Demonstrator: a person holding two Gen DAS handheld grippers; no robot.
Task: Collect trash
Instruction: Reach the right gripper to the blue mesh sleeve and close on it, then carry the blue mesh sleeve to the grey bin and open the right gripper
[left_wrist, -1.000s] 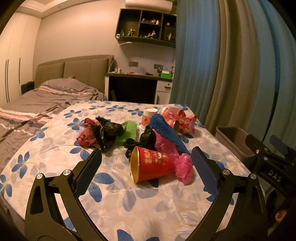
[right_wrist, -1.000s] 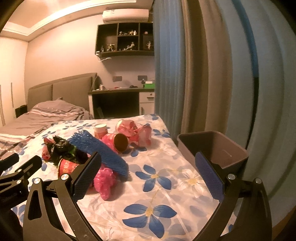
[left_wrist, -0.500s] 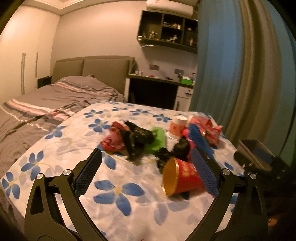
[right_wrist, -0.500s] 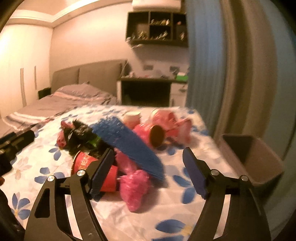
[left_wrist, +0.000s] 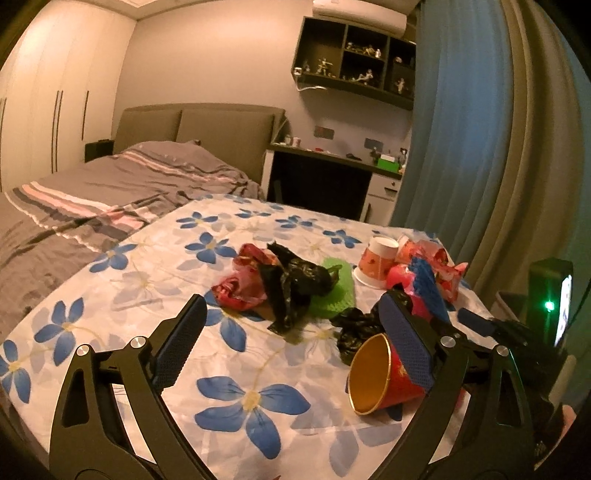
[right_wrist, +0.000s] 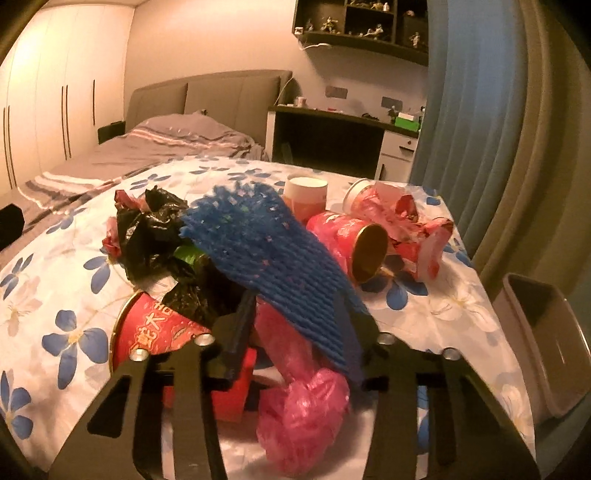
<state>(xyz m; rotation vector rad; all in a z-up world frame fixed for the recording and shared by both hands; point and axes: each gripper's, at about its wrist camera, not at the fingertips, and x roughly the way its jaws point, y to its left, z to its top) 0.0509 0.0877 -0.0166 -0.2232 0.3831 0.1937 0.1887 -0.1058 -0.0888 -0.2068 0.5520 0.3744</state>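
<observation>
A pile of trash lies on the flowered tablecloth (left_wrist: 155, 280): a red paper cup (left_wrist: 384, 376) on its side, black bags (left_wrist: 295, 280), a green foam net (left_wrist: 332, 288), a blue foam net (right_wrist: 273, 251), a pink plastic bag (right_wrist: 299, 384) and more cups. My left gripper (left_wrist: 291, 350) is open above the cloth, its right finger just in front of the red cup. My right gripper (right_wrist: 299, 325) has its jaws narrowed around the pink bag and the blue net's lower end; the grip itself is hidden.
A grey trash bin (right_wrist: 546, 339) stands at the table's right edge. Curtains (left_wrist: 480, 147) hang behind it. A bed (left_wrist: 110, 192) lies to the left, a desk (left_wrist: 332, 173) at the back. The right gripper's body (left_wrist: 524, 332) shows at right.
My right gripper moved forward into the pile and its jaws narrowed around the pink bag and blue net. My left gripper swung left, so the red cup now sits by its right finger.
</observation>
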